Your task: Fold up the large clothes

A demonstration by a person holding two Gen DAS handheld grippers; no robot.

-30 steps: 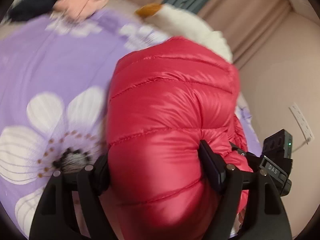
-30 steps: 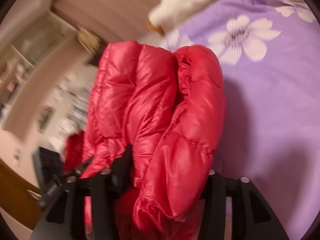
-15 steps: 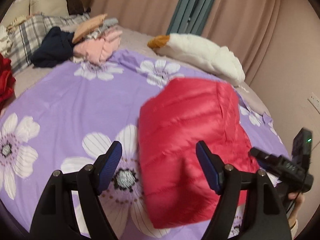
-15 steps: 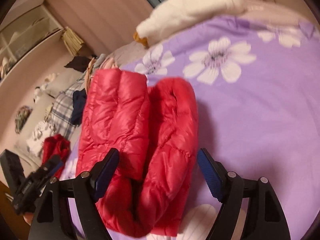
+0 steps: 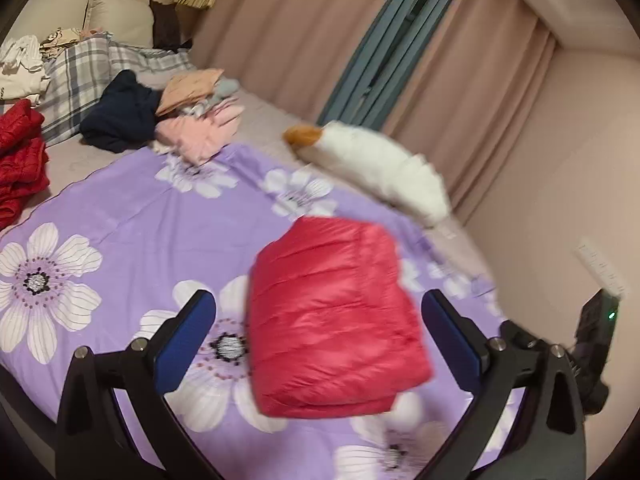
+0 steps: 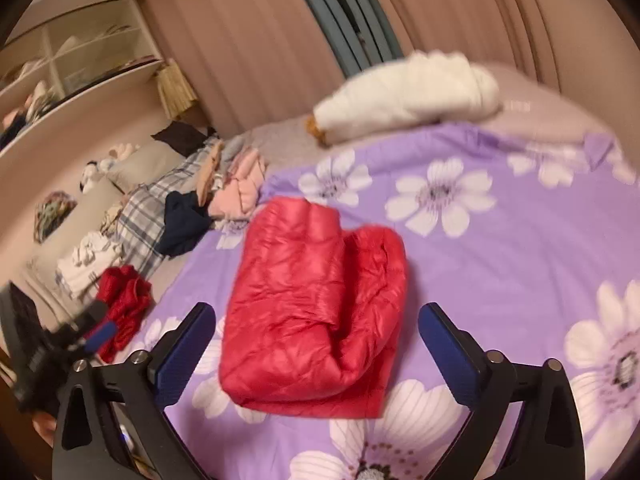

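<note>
A red puffer jacket (image 5: 332, 316) lies folded into a compact bundle on the purple flowered bedspread (image 5: 132, 224). It also shows in the right wrist view (image 6: 312, 308), with a rolled sleeve part on its right. My left gripper (image 5: 316, 340) is open and empty, held back from and above the jacket. My right gripper (image 6: 316, 344) is open and empty too, held back from the jacket's other side. The jacket touches neither gripper.
A white plush pillow (image 5: 380, 168) lies at the bed's far edge by the curtains. A pile of pink, navy and tan clothes (image 5: 168, 120) sits at the back left. Another red garment (image 5: 20, 160) lies at the left edge. A wall (image 5: 560, 200) stands on the right.
Both grippers were shut on the red jacket and held it up. They opened, the jacket dropped onto the bedspread, and both grippers have drawn back from it.
</note>
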